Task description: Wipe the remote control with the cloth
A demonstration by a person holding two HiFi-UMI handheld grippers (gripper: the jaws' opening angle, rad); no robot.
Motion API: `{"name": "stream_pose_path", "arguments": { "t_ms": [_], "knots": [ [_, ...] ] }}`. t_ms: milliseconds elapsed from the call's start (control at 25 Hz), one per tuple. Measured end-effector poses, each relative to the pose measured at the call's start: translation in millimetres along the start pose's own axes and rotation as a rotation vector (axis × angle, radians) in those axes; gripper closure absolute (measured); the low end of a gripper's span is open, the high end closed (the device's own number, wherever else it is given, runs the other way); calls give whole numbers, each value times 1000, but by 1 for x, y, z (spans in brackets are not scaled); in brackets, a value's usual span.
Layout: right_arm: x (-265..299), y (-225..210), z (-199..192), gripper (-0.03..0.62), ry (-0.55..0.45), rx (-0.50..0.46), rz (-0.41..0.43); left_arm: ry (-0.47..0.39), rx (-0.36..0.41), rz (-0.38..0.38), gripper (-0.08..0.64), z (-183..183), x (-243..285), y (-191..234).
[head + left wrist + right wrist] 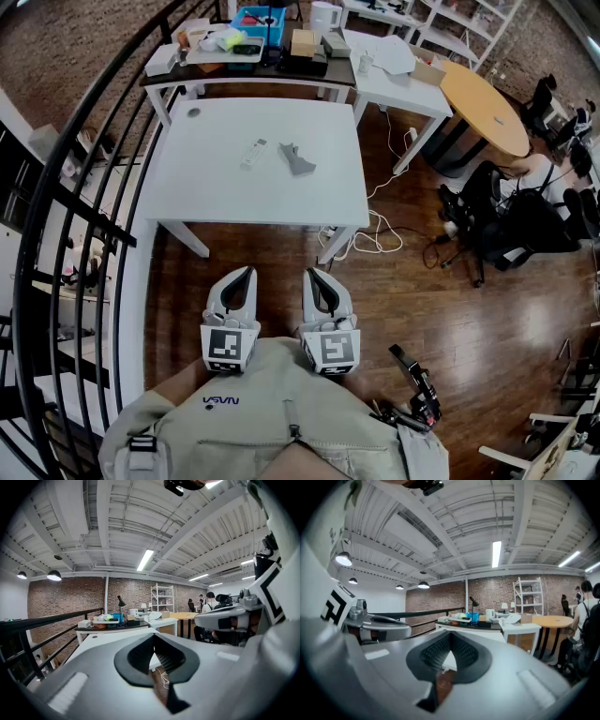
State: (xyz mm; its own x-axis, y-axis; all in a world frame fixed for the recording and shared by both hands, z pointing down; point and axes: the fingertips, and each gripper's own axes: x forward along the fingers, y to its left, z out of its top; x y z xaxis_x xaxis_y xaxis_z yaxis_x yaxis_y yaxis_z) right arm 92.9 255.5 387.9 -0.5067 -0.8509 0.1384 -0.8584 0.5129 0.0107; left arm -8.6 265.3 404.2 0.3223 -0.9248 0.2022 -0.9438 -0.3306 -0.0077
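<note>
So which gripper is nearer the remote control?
Left, narrowly. The left gripper hangs short of the table, roughly in line with the remote control; the right gripper sits beside it, offset rightward.

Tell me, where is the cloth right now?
In the head view, the grey cloth lies crumpled near the middle of the white table, just right of the remote control, with a small gap between them.

"NASA" lettering, seen upside down, on chest of person's light jacket.
</note>
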Motion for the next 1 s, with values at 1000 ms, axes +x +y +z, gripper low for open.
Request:
{"name": "stream_pose_path", "arguments": {
  "t_ms": [1000],
  "knots": [
    [-16, -101, -11, 589, -69, 36, 49, -20, 69, 41, 554, 14, 59, -81]
  ]
}}
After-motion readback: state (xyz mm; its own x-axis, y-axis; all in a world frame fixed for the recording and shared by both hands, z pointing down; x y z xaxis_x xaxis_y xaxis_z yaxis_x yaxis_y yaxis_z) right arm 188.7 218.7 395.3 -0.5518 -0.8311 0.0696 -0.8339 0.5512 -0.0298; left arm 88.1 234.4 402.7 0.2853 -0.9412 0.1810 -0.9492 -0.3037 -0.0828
